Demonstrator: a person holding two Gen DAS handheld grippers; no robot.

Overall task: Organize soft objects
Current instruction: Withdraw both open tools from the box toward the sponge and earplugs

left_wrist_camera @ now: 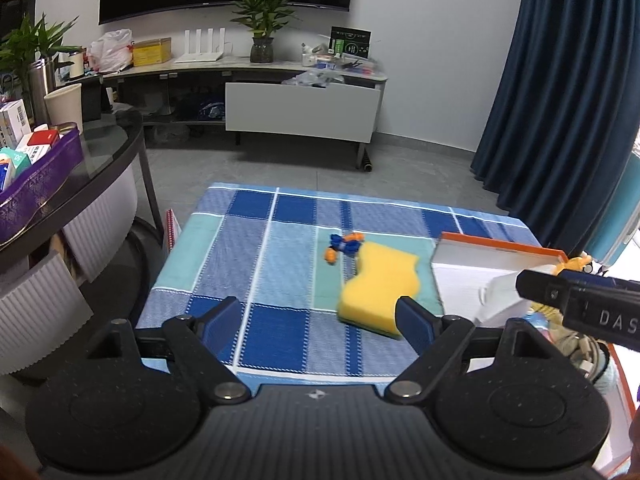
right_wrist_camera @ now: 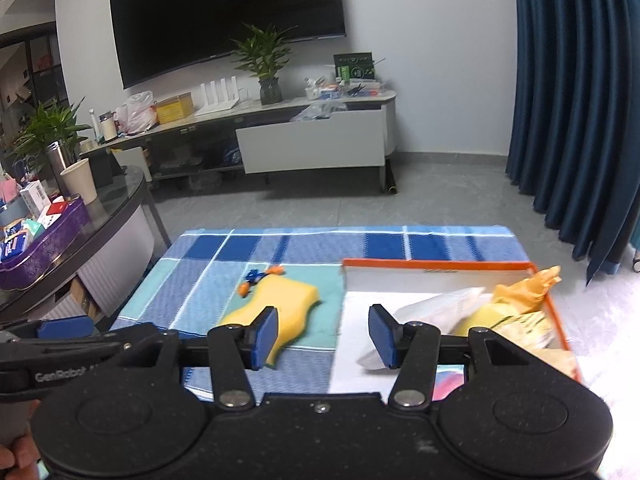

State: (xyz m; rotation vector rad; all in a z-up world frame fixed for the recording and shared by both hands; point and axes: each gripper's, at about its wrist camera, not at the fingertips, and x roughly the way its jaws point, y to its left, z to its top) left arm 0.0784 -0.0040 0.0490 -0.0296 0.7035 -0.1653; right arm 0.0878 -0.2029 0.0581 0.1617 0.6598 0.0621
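Looking along the left gripper [left_wrist_camera: 316, 316] first: its jaws stand wide apart with nothing between them, low over the near edge of the checked cloth [left_wrist_camera: 256, 240]. The yellow sponge [left_wrist_camera: 380, 288] lies near the middle of the cloth, just beside the left wall of the orange-rimmed box [left_wrist_camera: 500, 248], its near end by the right pad. A small blue-and-orange toy [left_wrist_camera: 342, 246] touches the sponge's far end. Judging by this, the sponge is the next soft thing to collect; the move calls for shifting right so both pads straddle it, then closing. The box's contents are mostly hidden behind the other gripper's dark body.

From the right wrist view, the right gripper [right_wrist_camera: 322, 336] also stands apart and empty, above the box's left wall. Inside the box [right_wrist_camera: 440, 266] lie a white plastic bag [right_wrist_camera: 440, 306] and a yellow bagged item [right_wrist_camera: 516, 304], too blurred to name. The sponge [right_wrist_camera: 280, 300] is partly covered by the left pad.
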